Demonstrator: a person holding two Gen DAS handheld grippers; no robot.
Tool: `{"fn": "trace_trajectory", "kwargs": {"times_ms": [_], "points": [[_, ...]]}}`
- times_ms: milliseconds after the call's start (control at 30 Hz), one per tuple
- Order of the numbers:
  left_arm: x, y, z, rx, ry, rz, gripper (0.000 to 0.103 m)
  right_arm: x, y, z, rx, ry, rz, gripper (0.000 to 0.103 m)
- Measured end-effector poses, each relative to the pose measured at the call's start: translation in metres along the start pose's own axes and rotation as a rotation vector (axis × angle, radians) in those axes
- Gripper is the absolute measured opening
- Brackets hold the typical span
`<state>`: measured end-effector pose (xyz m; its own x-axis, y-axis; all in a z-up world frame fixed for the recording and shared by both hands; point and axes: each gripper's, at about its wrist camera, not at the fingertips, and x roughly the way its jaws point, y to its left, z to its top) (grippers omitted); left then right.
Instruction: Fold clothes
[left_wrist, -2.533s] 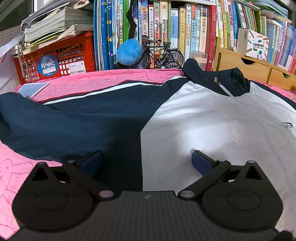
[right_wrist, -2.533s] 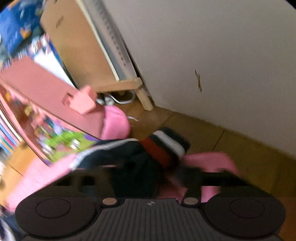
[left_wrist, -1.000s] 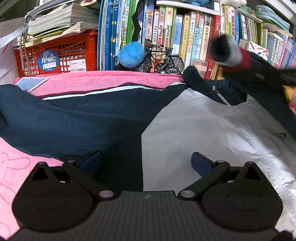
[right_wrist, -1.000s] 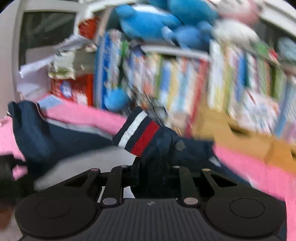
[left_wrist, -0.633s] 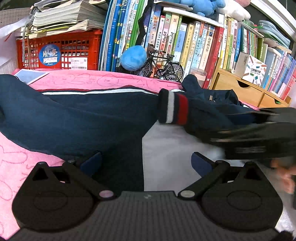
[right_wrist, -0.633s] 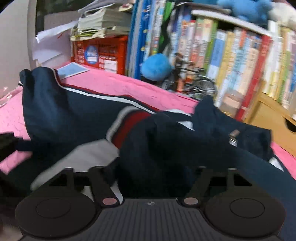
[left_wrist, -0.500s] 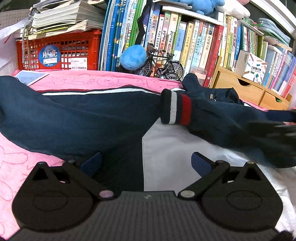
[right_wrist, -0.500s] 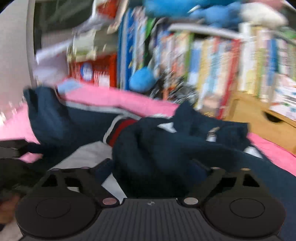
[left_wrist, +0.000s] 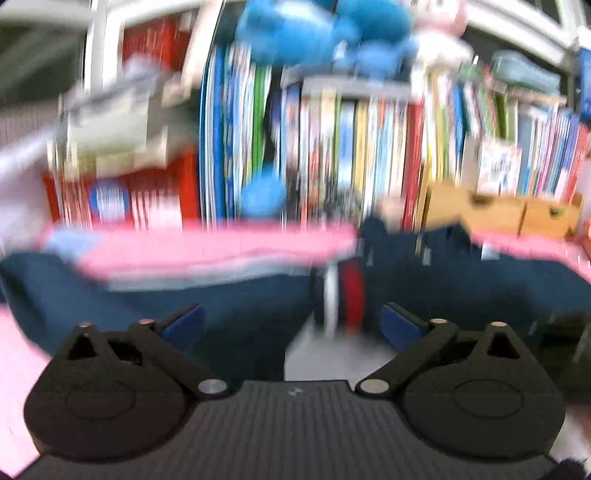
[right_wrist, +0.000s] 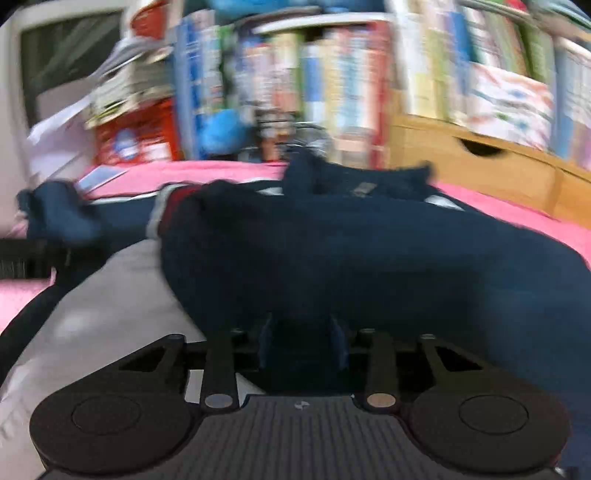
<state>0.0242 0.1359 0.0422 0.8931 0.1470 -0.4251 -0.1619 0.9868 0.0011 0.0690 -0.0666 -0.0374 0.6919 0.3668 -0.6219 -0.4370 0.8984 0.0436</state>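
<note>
A navy and white jacket (left_wrist: 240, 302) lies spread on the pink cover (left_wrist: 207, 251). One sleeve (right_wrist: 369, 258) is folded across the chest, its white-and-red striped cuff (left_wrist: 341, 295) resting near the middle, above the white front panel (right_wrist: 122, 295). My left gripper (left_wrist: 290, 319) hovers open over the jacket's body with nothing between its blue pads (left_wrist: 183, 325). My right gripper (right_wrist: 301, 332) is shut on navy fabric of the folded sleeve. The collar with its zip (right_wrist: 362, 188) lies at the back. Both views are blurred by motion.
Behind the pink cover a bookshelf (right_wrist: 332, 74) is packed with upright books. A red crate (left_wrist: 147, 192) stands at the back left and a wooden drawer box (right_wrist: 480, 162) at the back right. A blue plush ball (left_wrist: 260, 195) sits against the books.
The right gripper brought the sleeve across the jacket, opened over it, and has now closed on the sleeve fabric again. The left gripper stayed open and has tilted upward.
</note>
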Motion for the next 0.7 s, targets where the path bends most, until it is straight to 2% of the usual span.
{"fn": "trace_trajectory", "kwargs": {"times_ms": [33, 100, 233, 267, 333, 367, 433, 533, 600, 633, 667, 700], "points": [[0.008, -0.008, 0.006, 0.026, 0.002, 0.018, 0.103, 0.003, 0.01, 0.002, -0.026, -0.004, 0.014, 0.048], [0.024, -0.024, 0.019, 0.078, 0.005, 0.055, 0.103, 0.005, 0.022, 0.004, -0.048, -0.007, 0.083, 0.049], [0.077, -0.037, 0.002, 0.196, 0.142, 0.204, 0.103, -0.007, 0.029, 0.004, -0.024, 0.019, 0.186, 0.049], [0.088, -0.035, -0.007, 0.208, 0.177, 0.236, 0.103, -0.014, 0.027, 0.003, -0.009, 0.031, 0.198, 0.05], [0.091, -0.021, -0.019, 0.137, 0.181, 0.204, 0.103, -0.04, 0.014, -0.006, -0.033, 0.015, 0.141, 0.062], [0.09, -0.012, -0.02, 0.086, 0.19, 0.177, 0.103, -0.053, 0.007, -0.011, -0.048, 0.006, 0.109, 0.066], [0.092, 0.0, -0.022, 0.021, 0.208, 0.136, 0.103, -0.08, -0.006, -0.025, -0.135, -0.028, -0.045, 0.074], [0.093, -0.002, -0.023, 0.031, 0.203, 0.142, 0.103, -0.107, -0.025, -0.054, -0.291, -0.045, -0.323, 0.086], [0.092, -0.006, -0.024, 0.05, 0.197, 0.15, 0.103, -0.107, -0.044, -0.068, -0.365, -0.008, -0.49, 0.087], [0.091, -0.008, -0.024, 0.055, 0.196, 0.149, 0.103, -0.106, -0.055, -0.075, -0.397, 0.008, -0.572, 0.091], [0.09, -0.009, -0.024, 0.061, 0.194, 0.148, 0.103, -0.105, -0.079, -0.078, -0.365, 0.004, -0.638, 0.097], [0.089, -0.011, -0.024, 0.067, 0.192, 0.147, 0.103, -0.109, -0.105, -0.075, -0.248, -0.015, -0.601, 0.103]]}}
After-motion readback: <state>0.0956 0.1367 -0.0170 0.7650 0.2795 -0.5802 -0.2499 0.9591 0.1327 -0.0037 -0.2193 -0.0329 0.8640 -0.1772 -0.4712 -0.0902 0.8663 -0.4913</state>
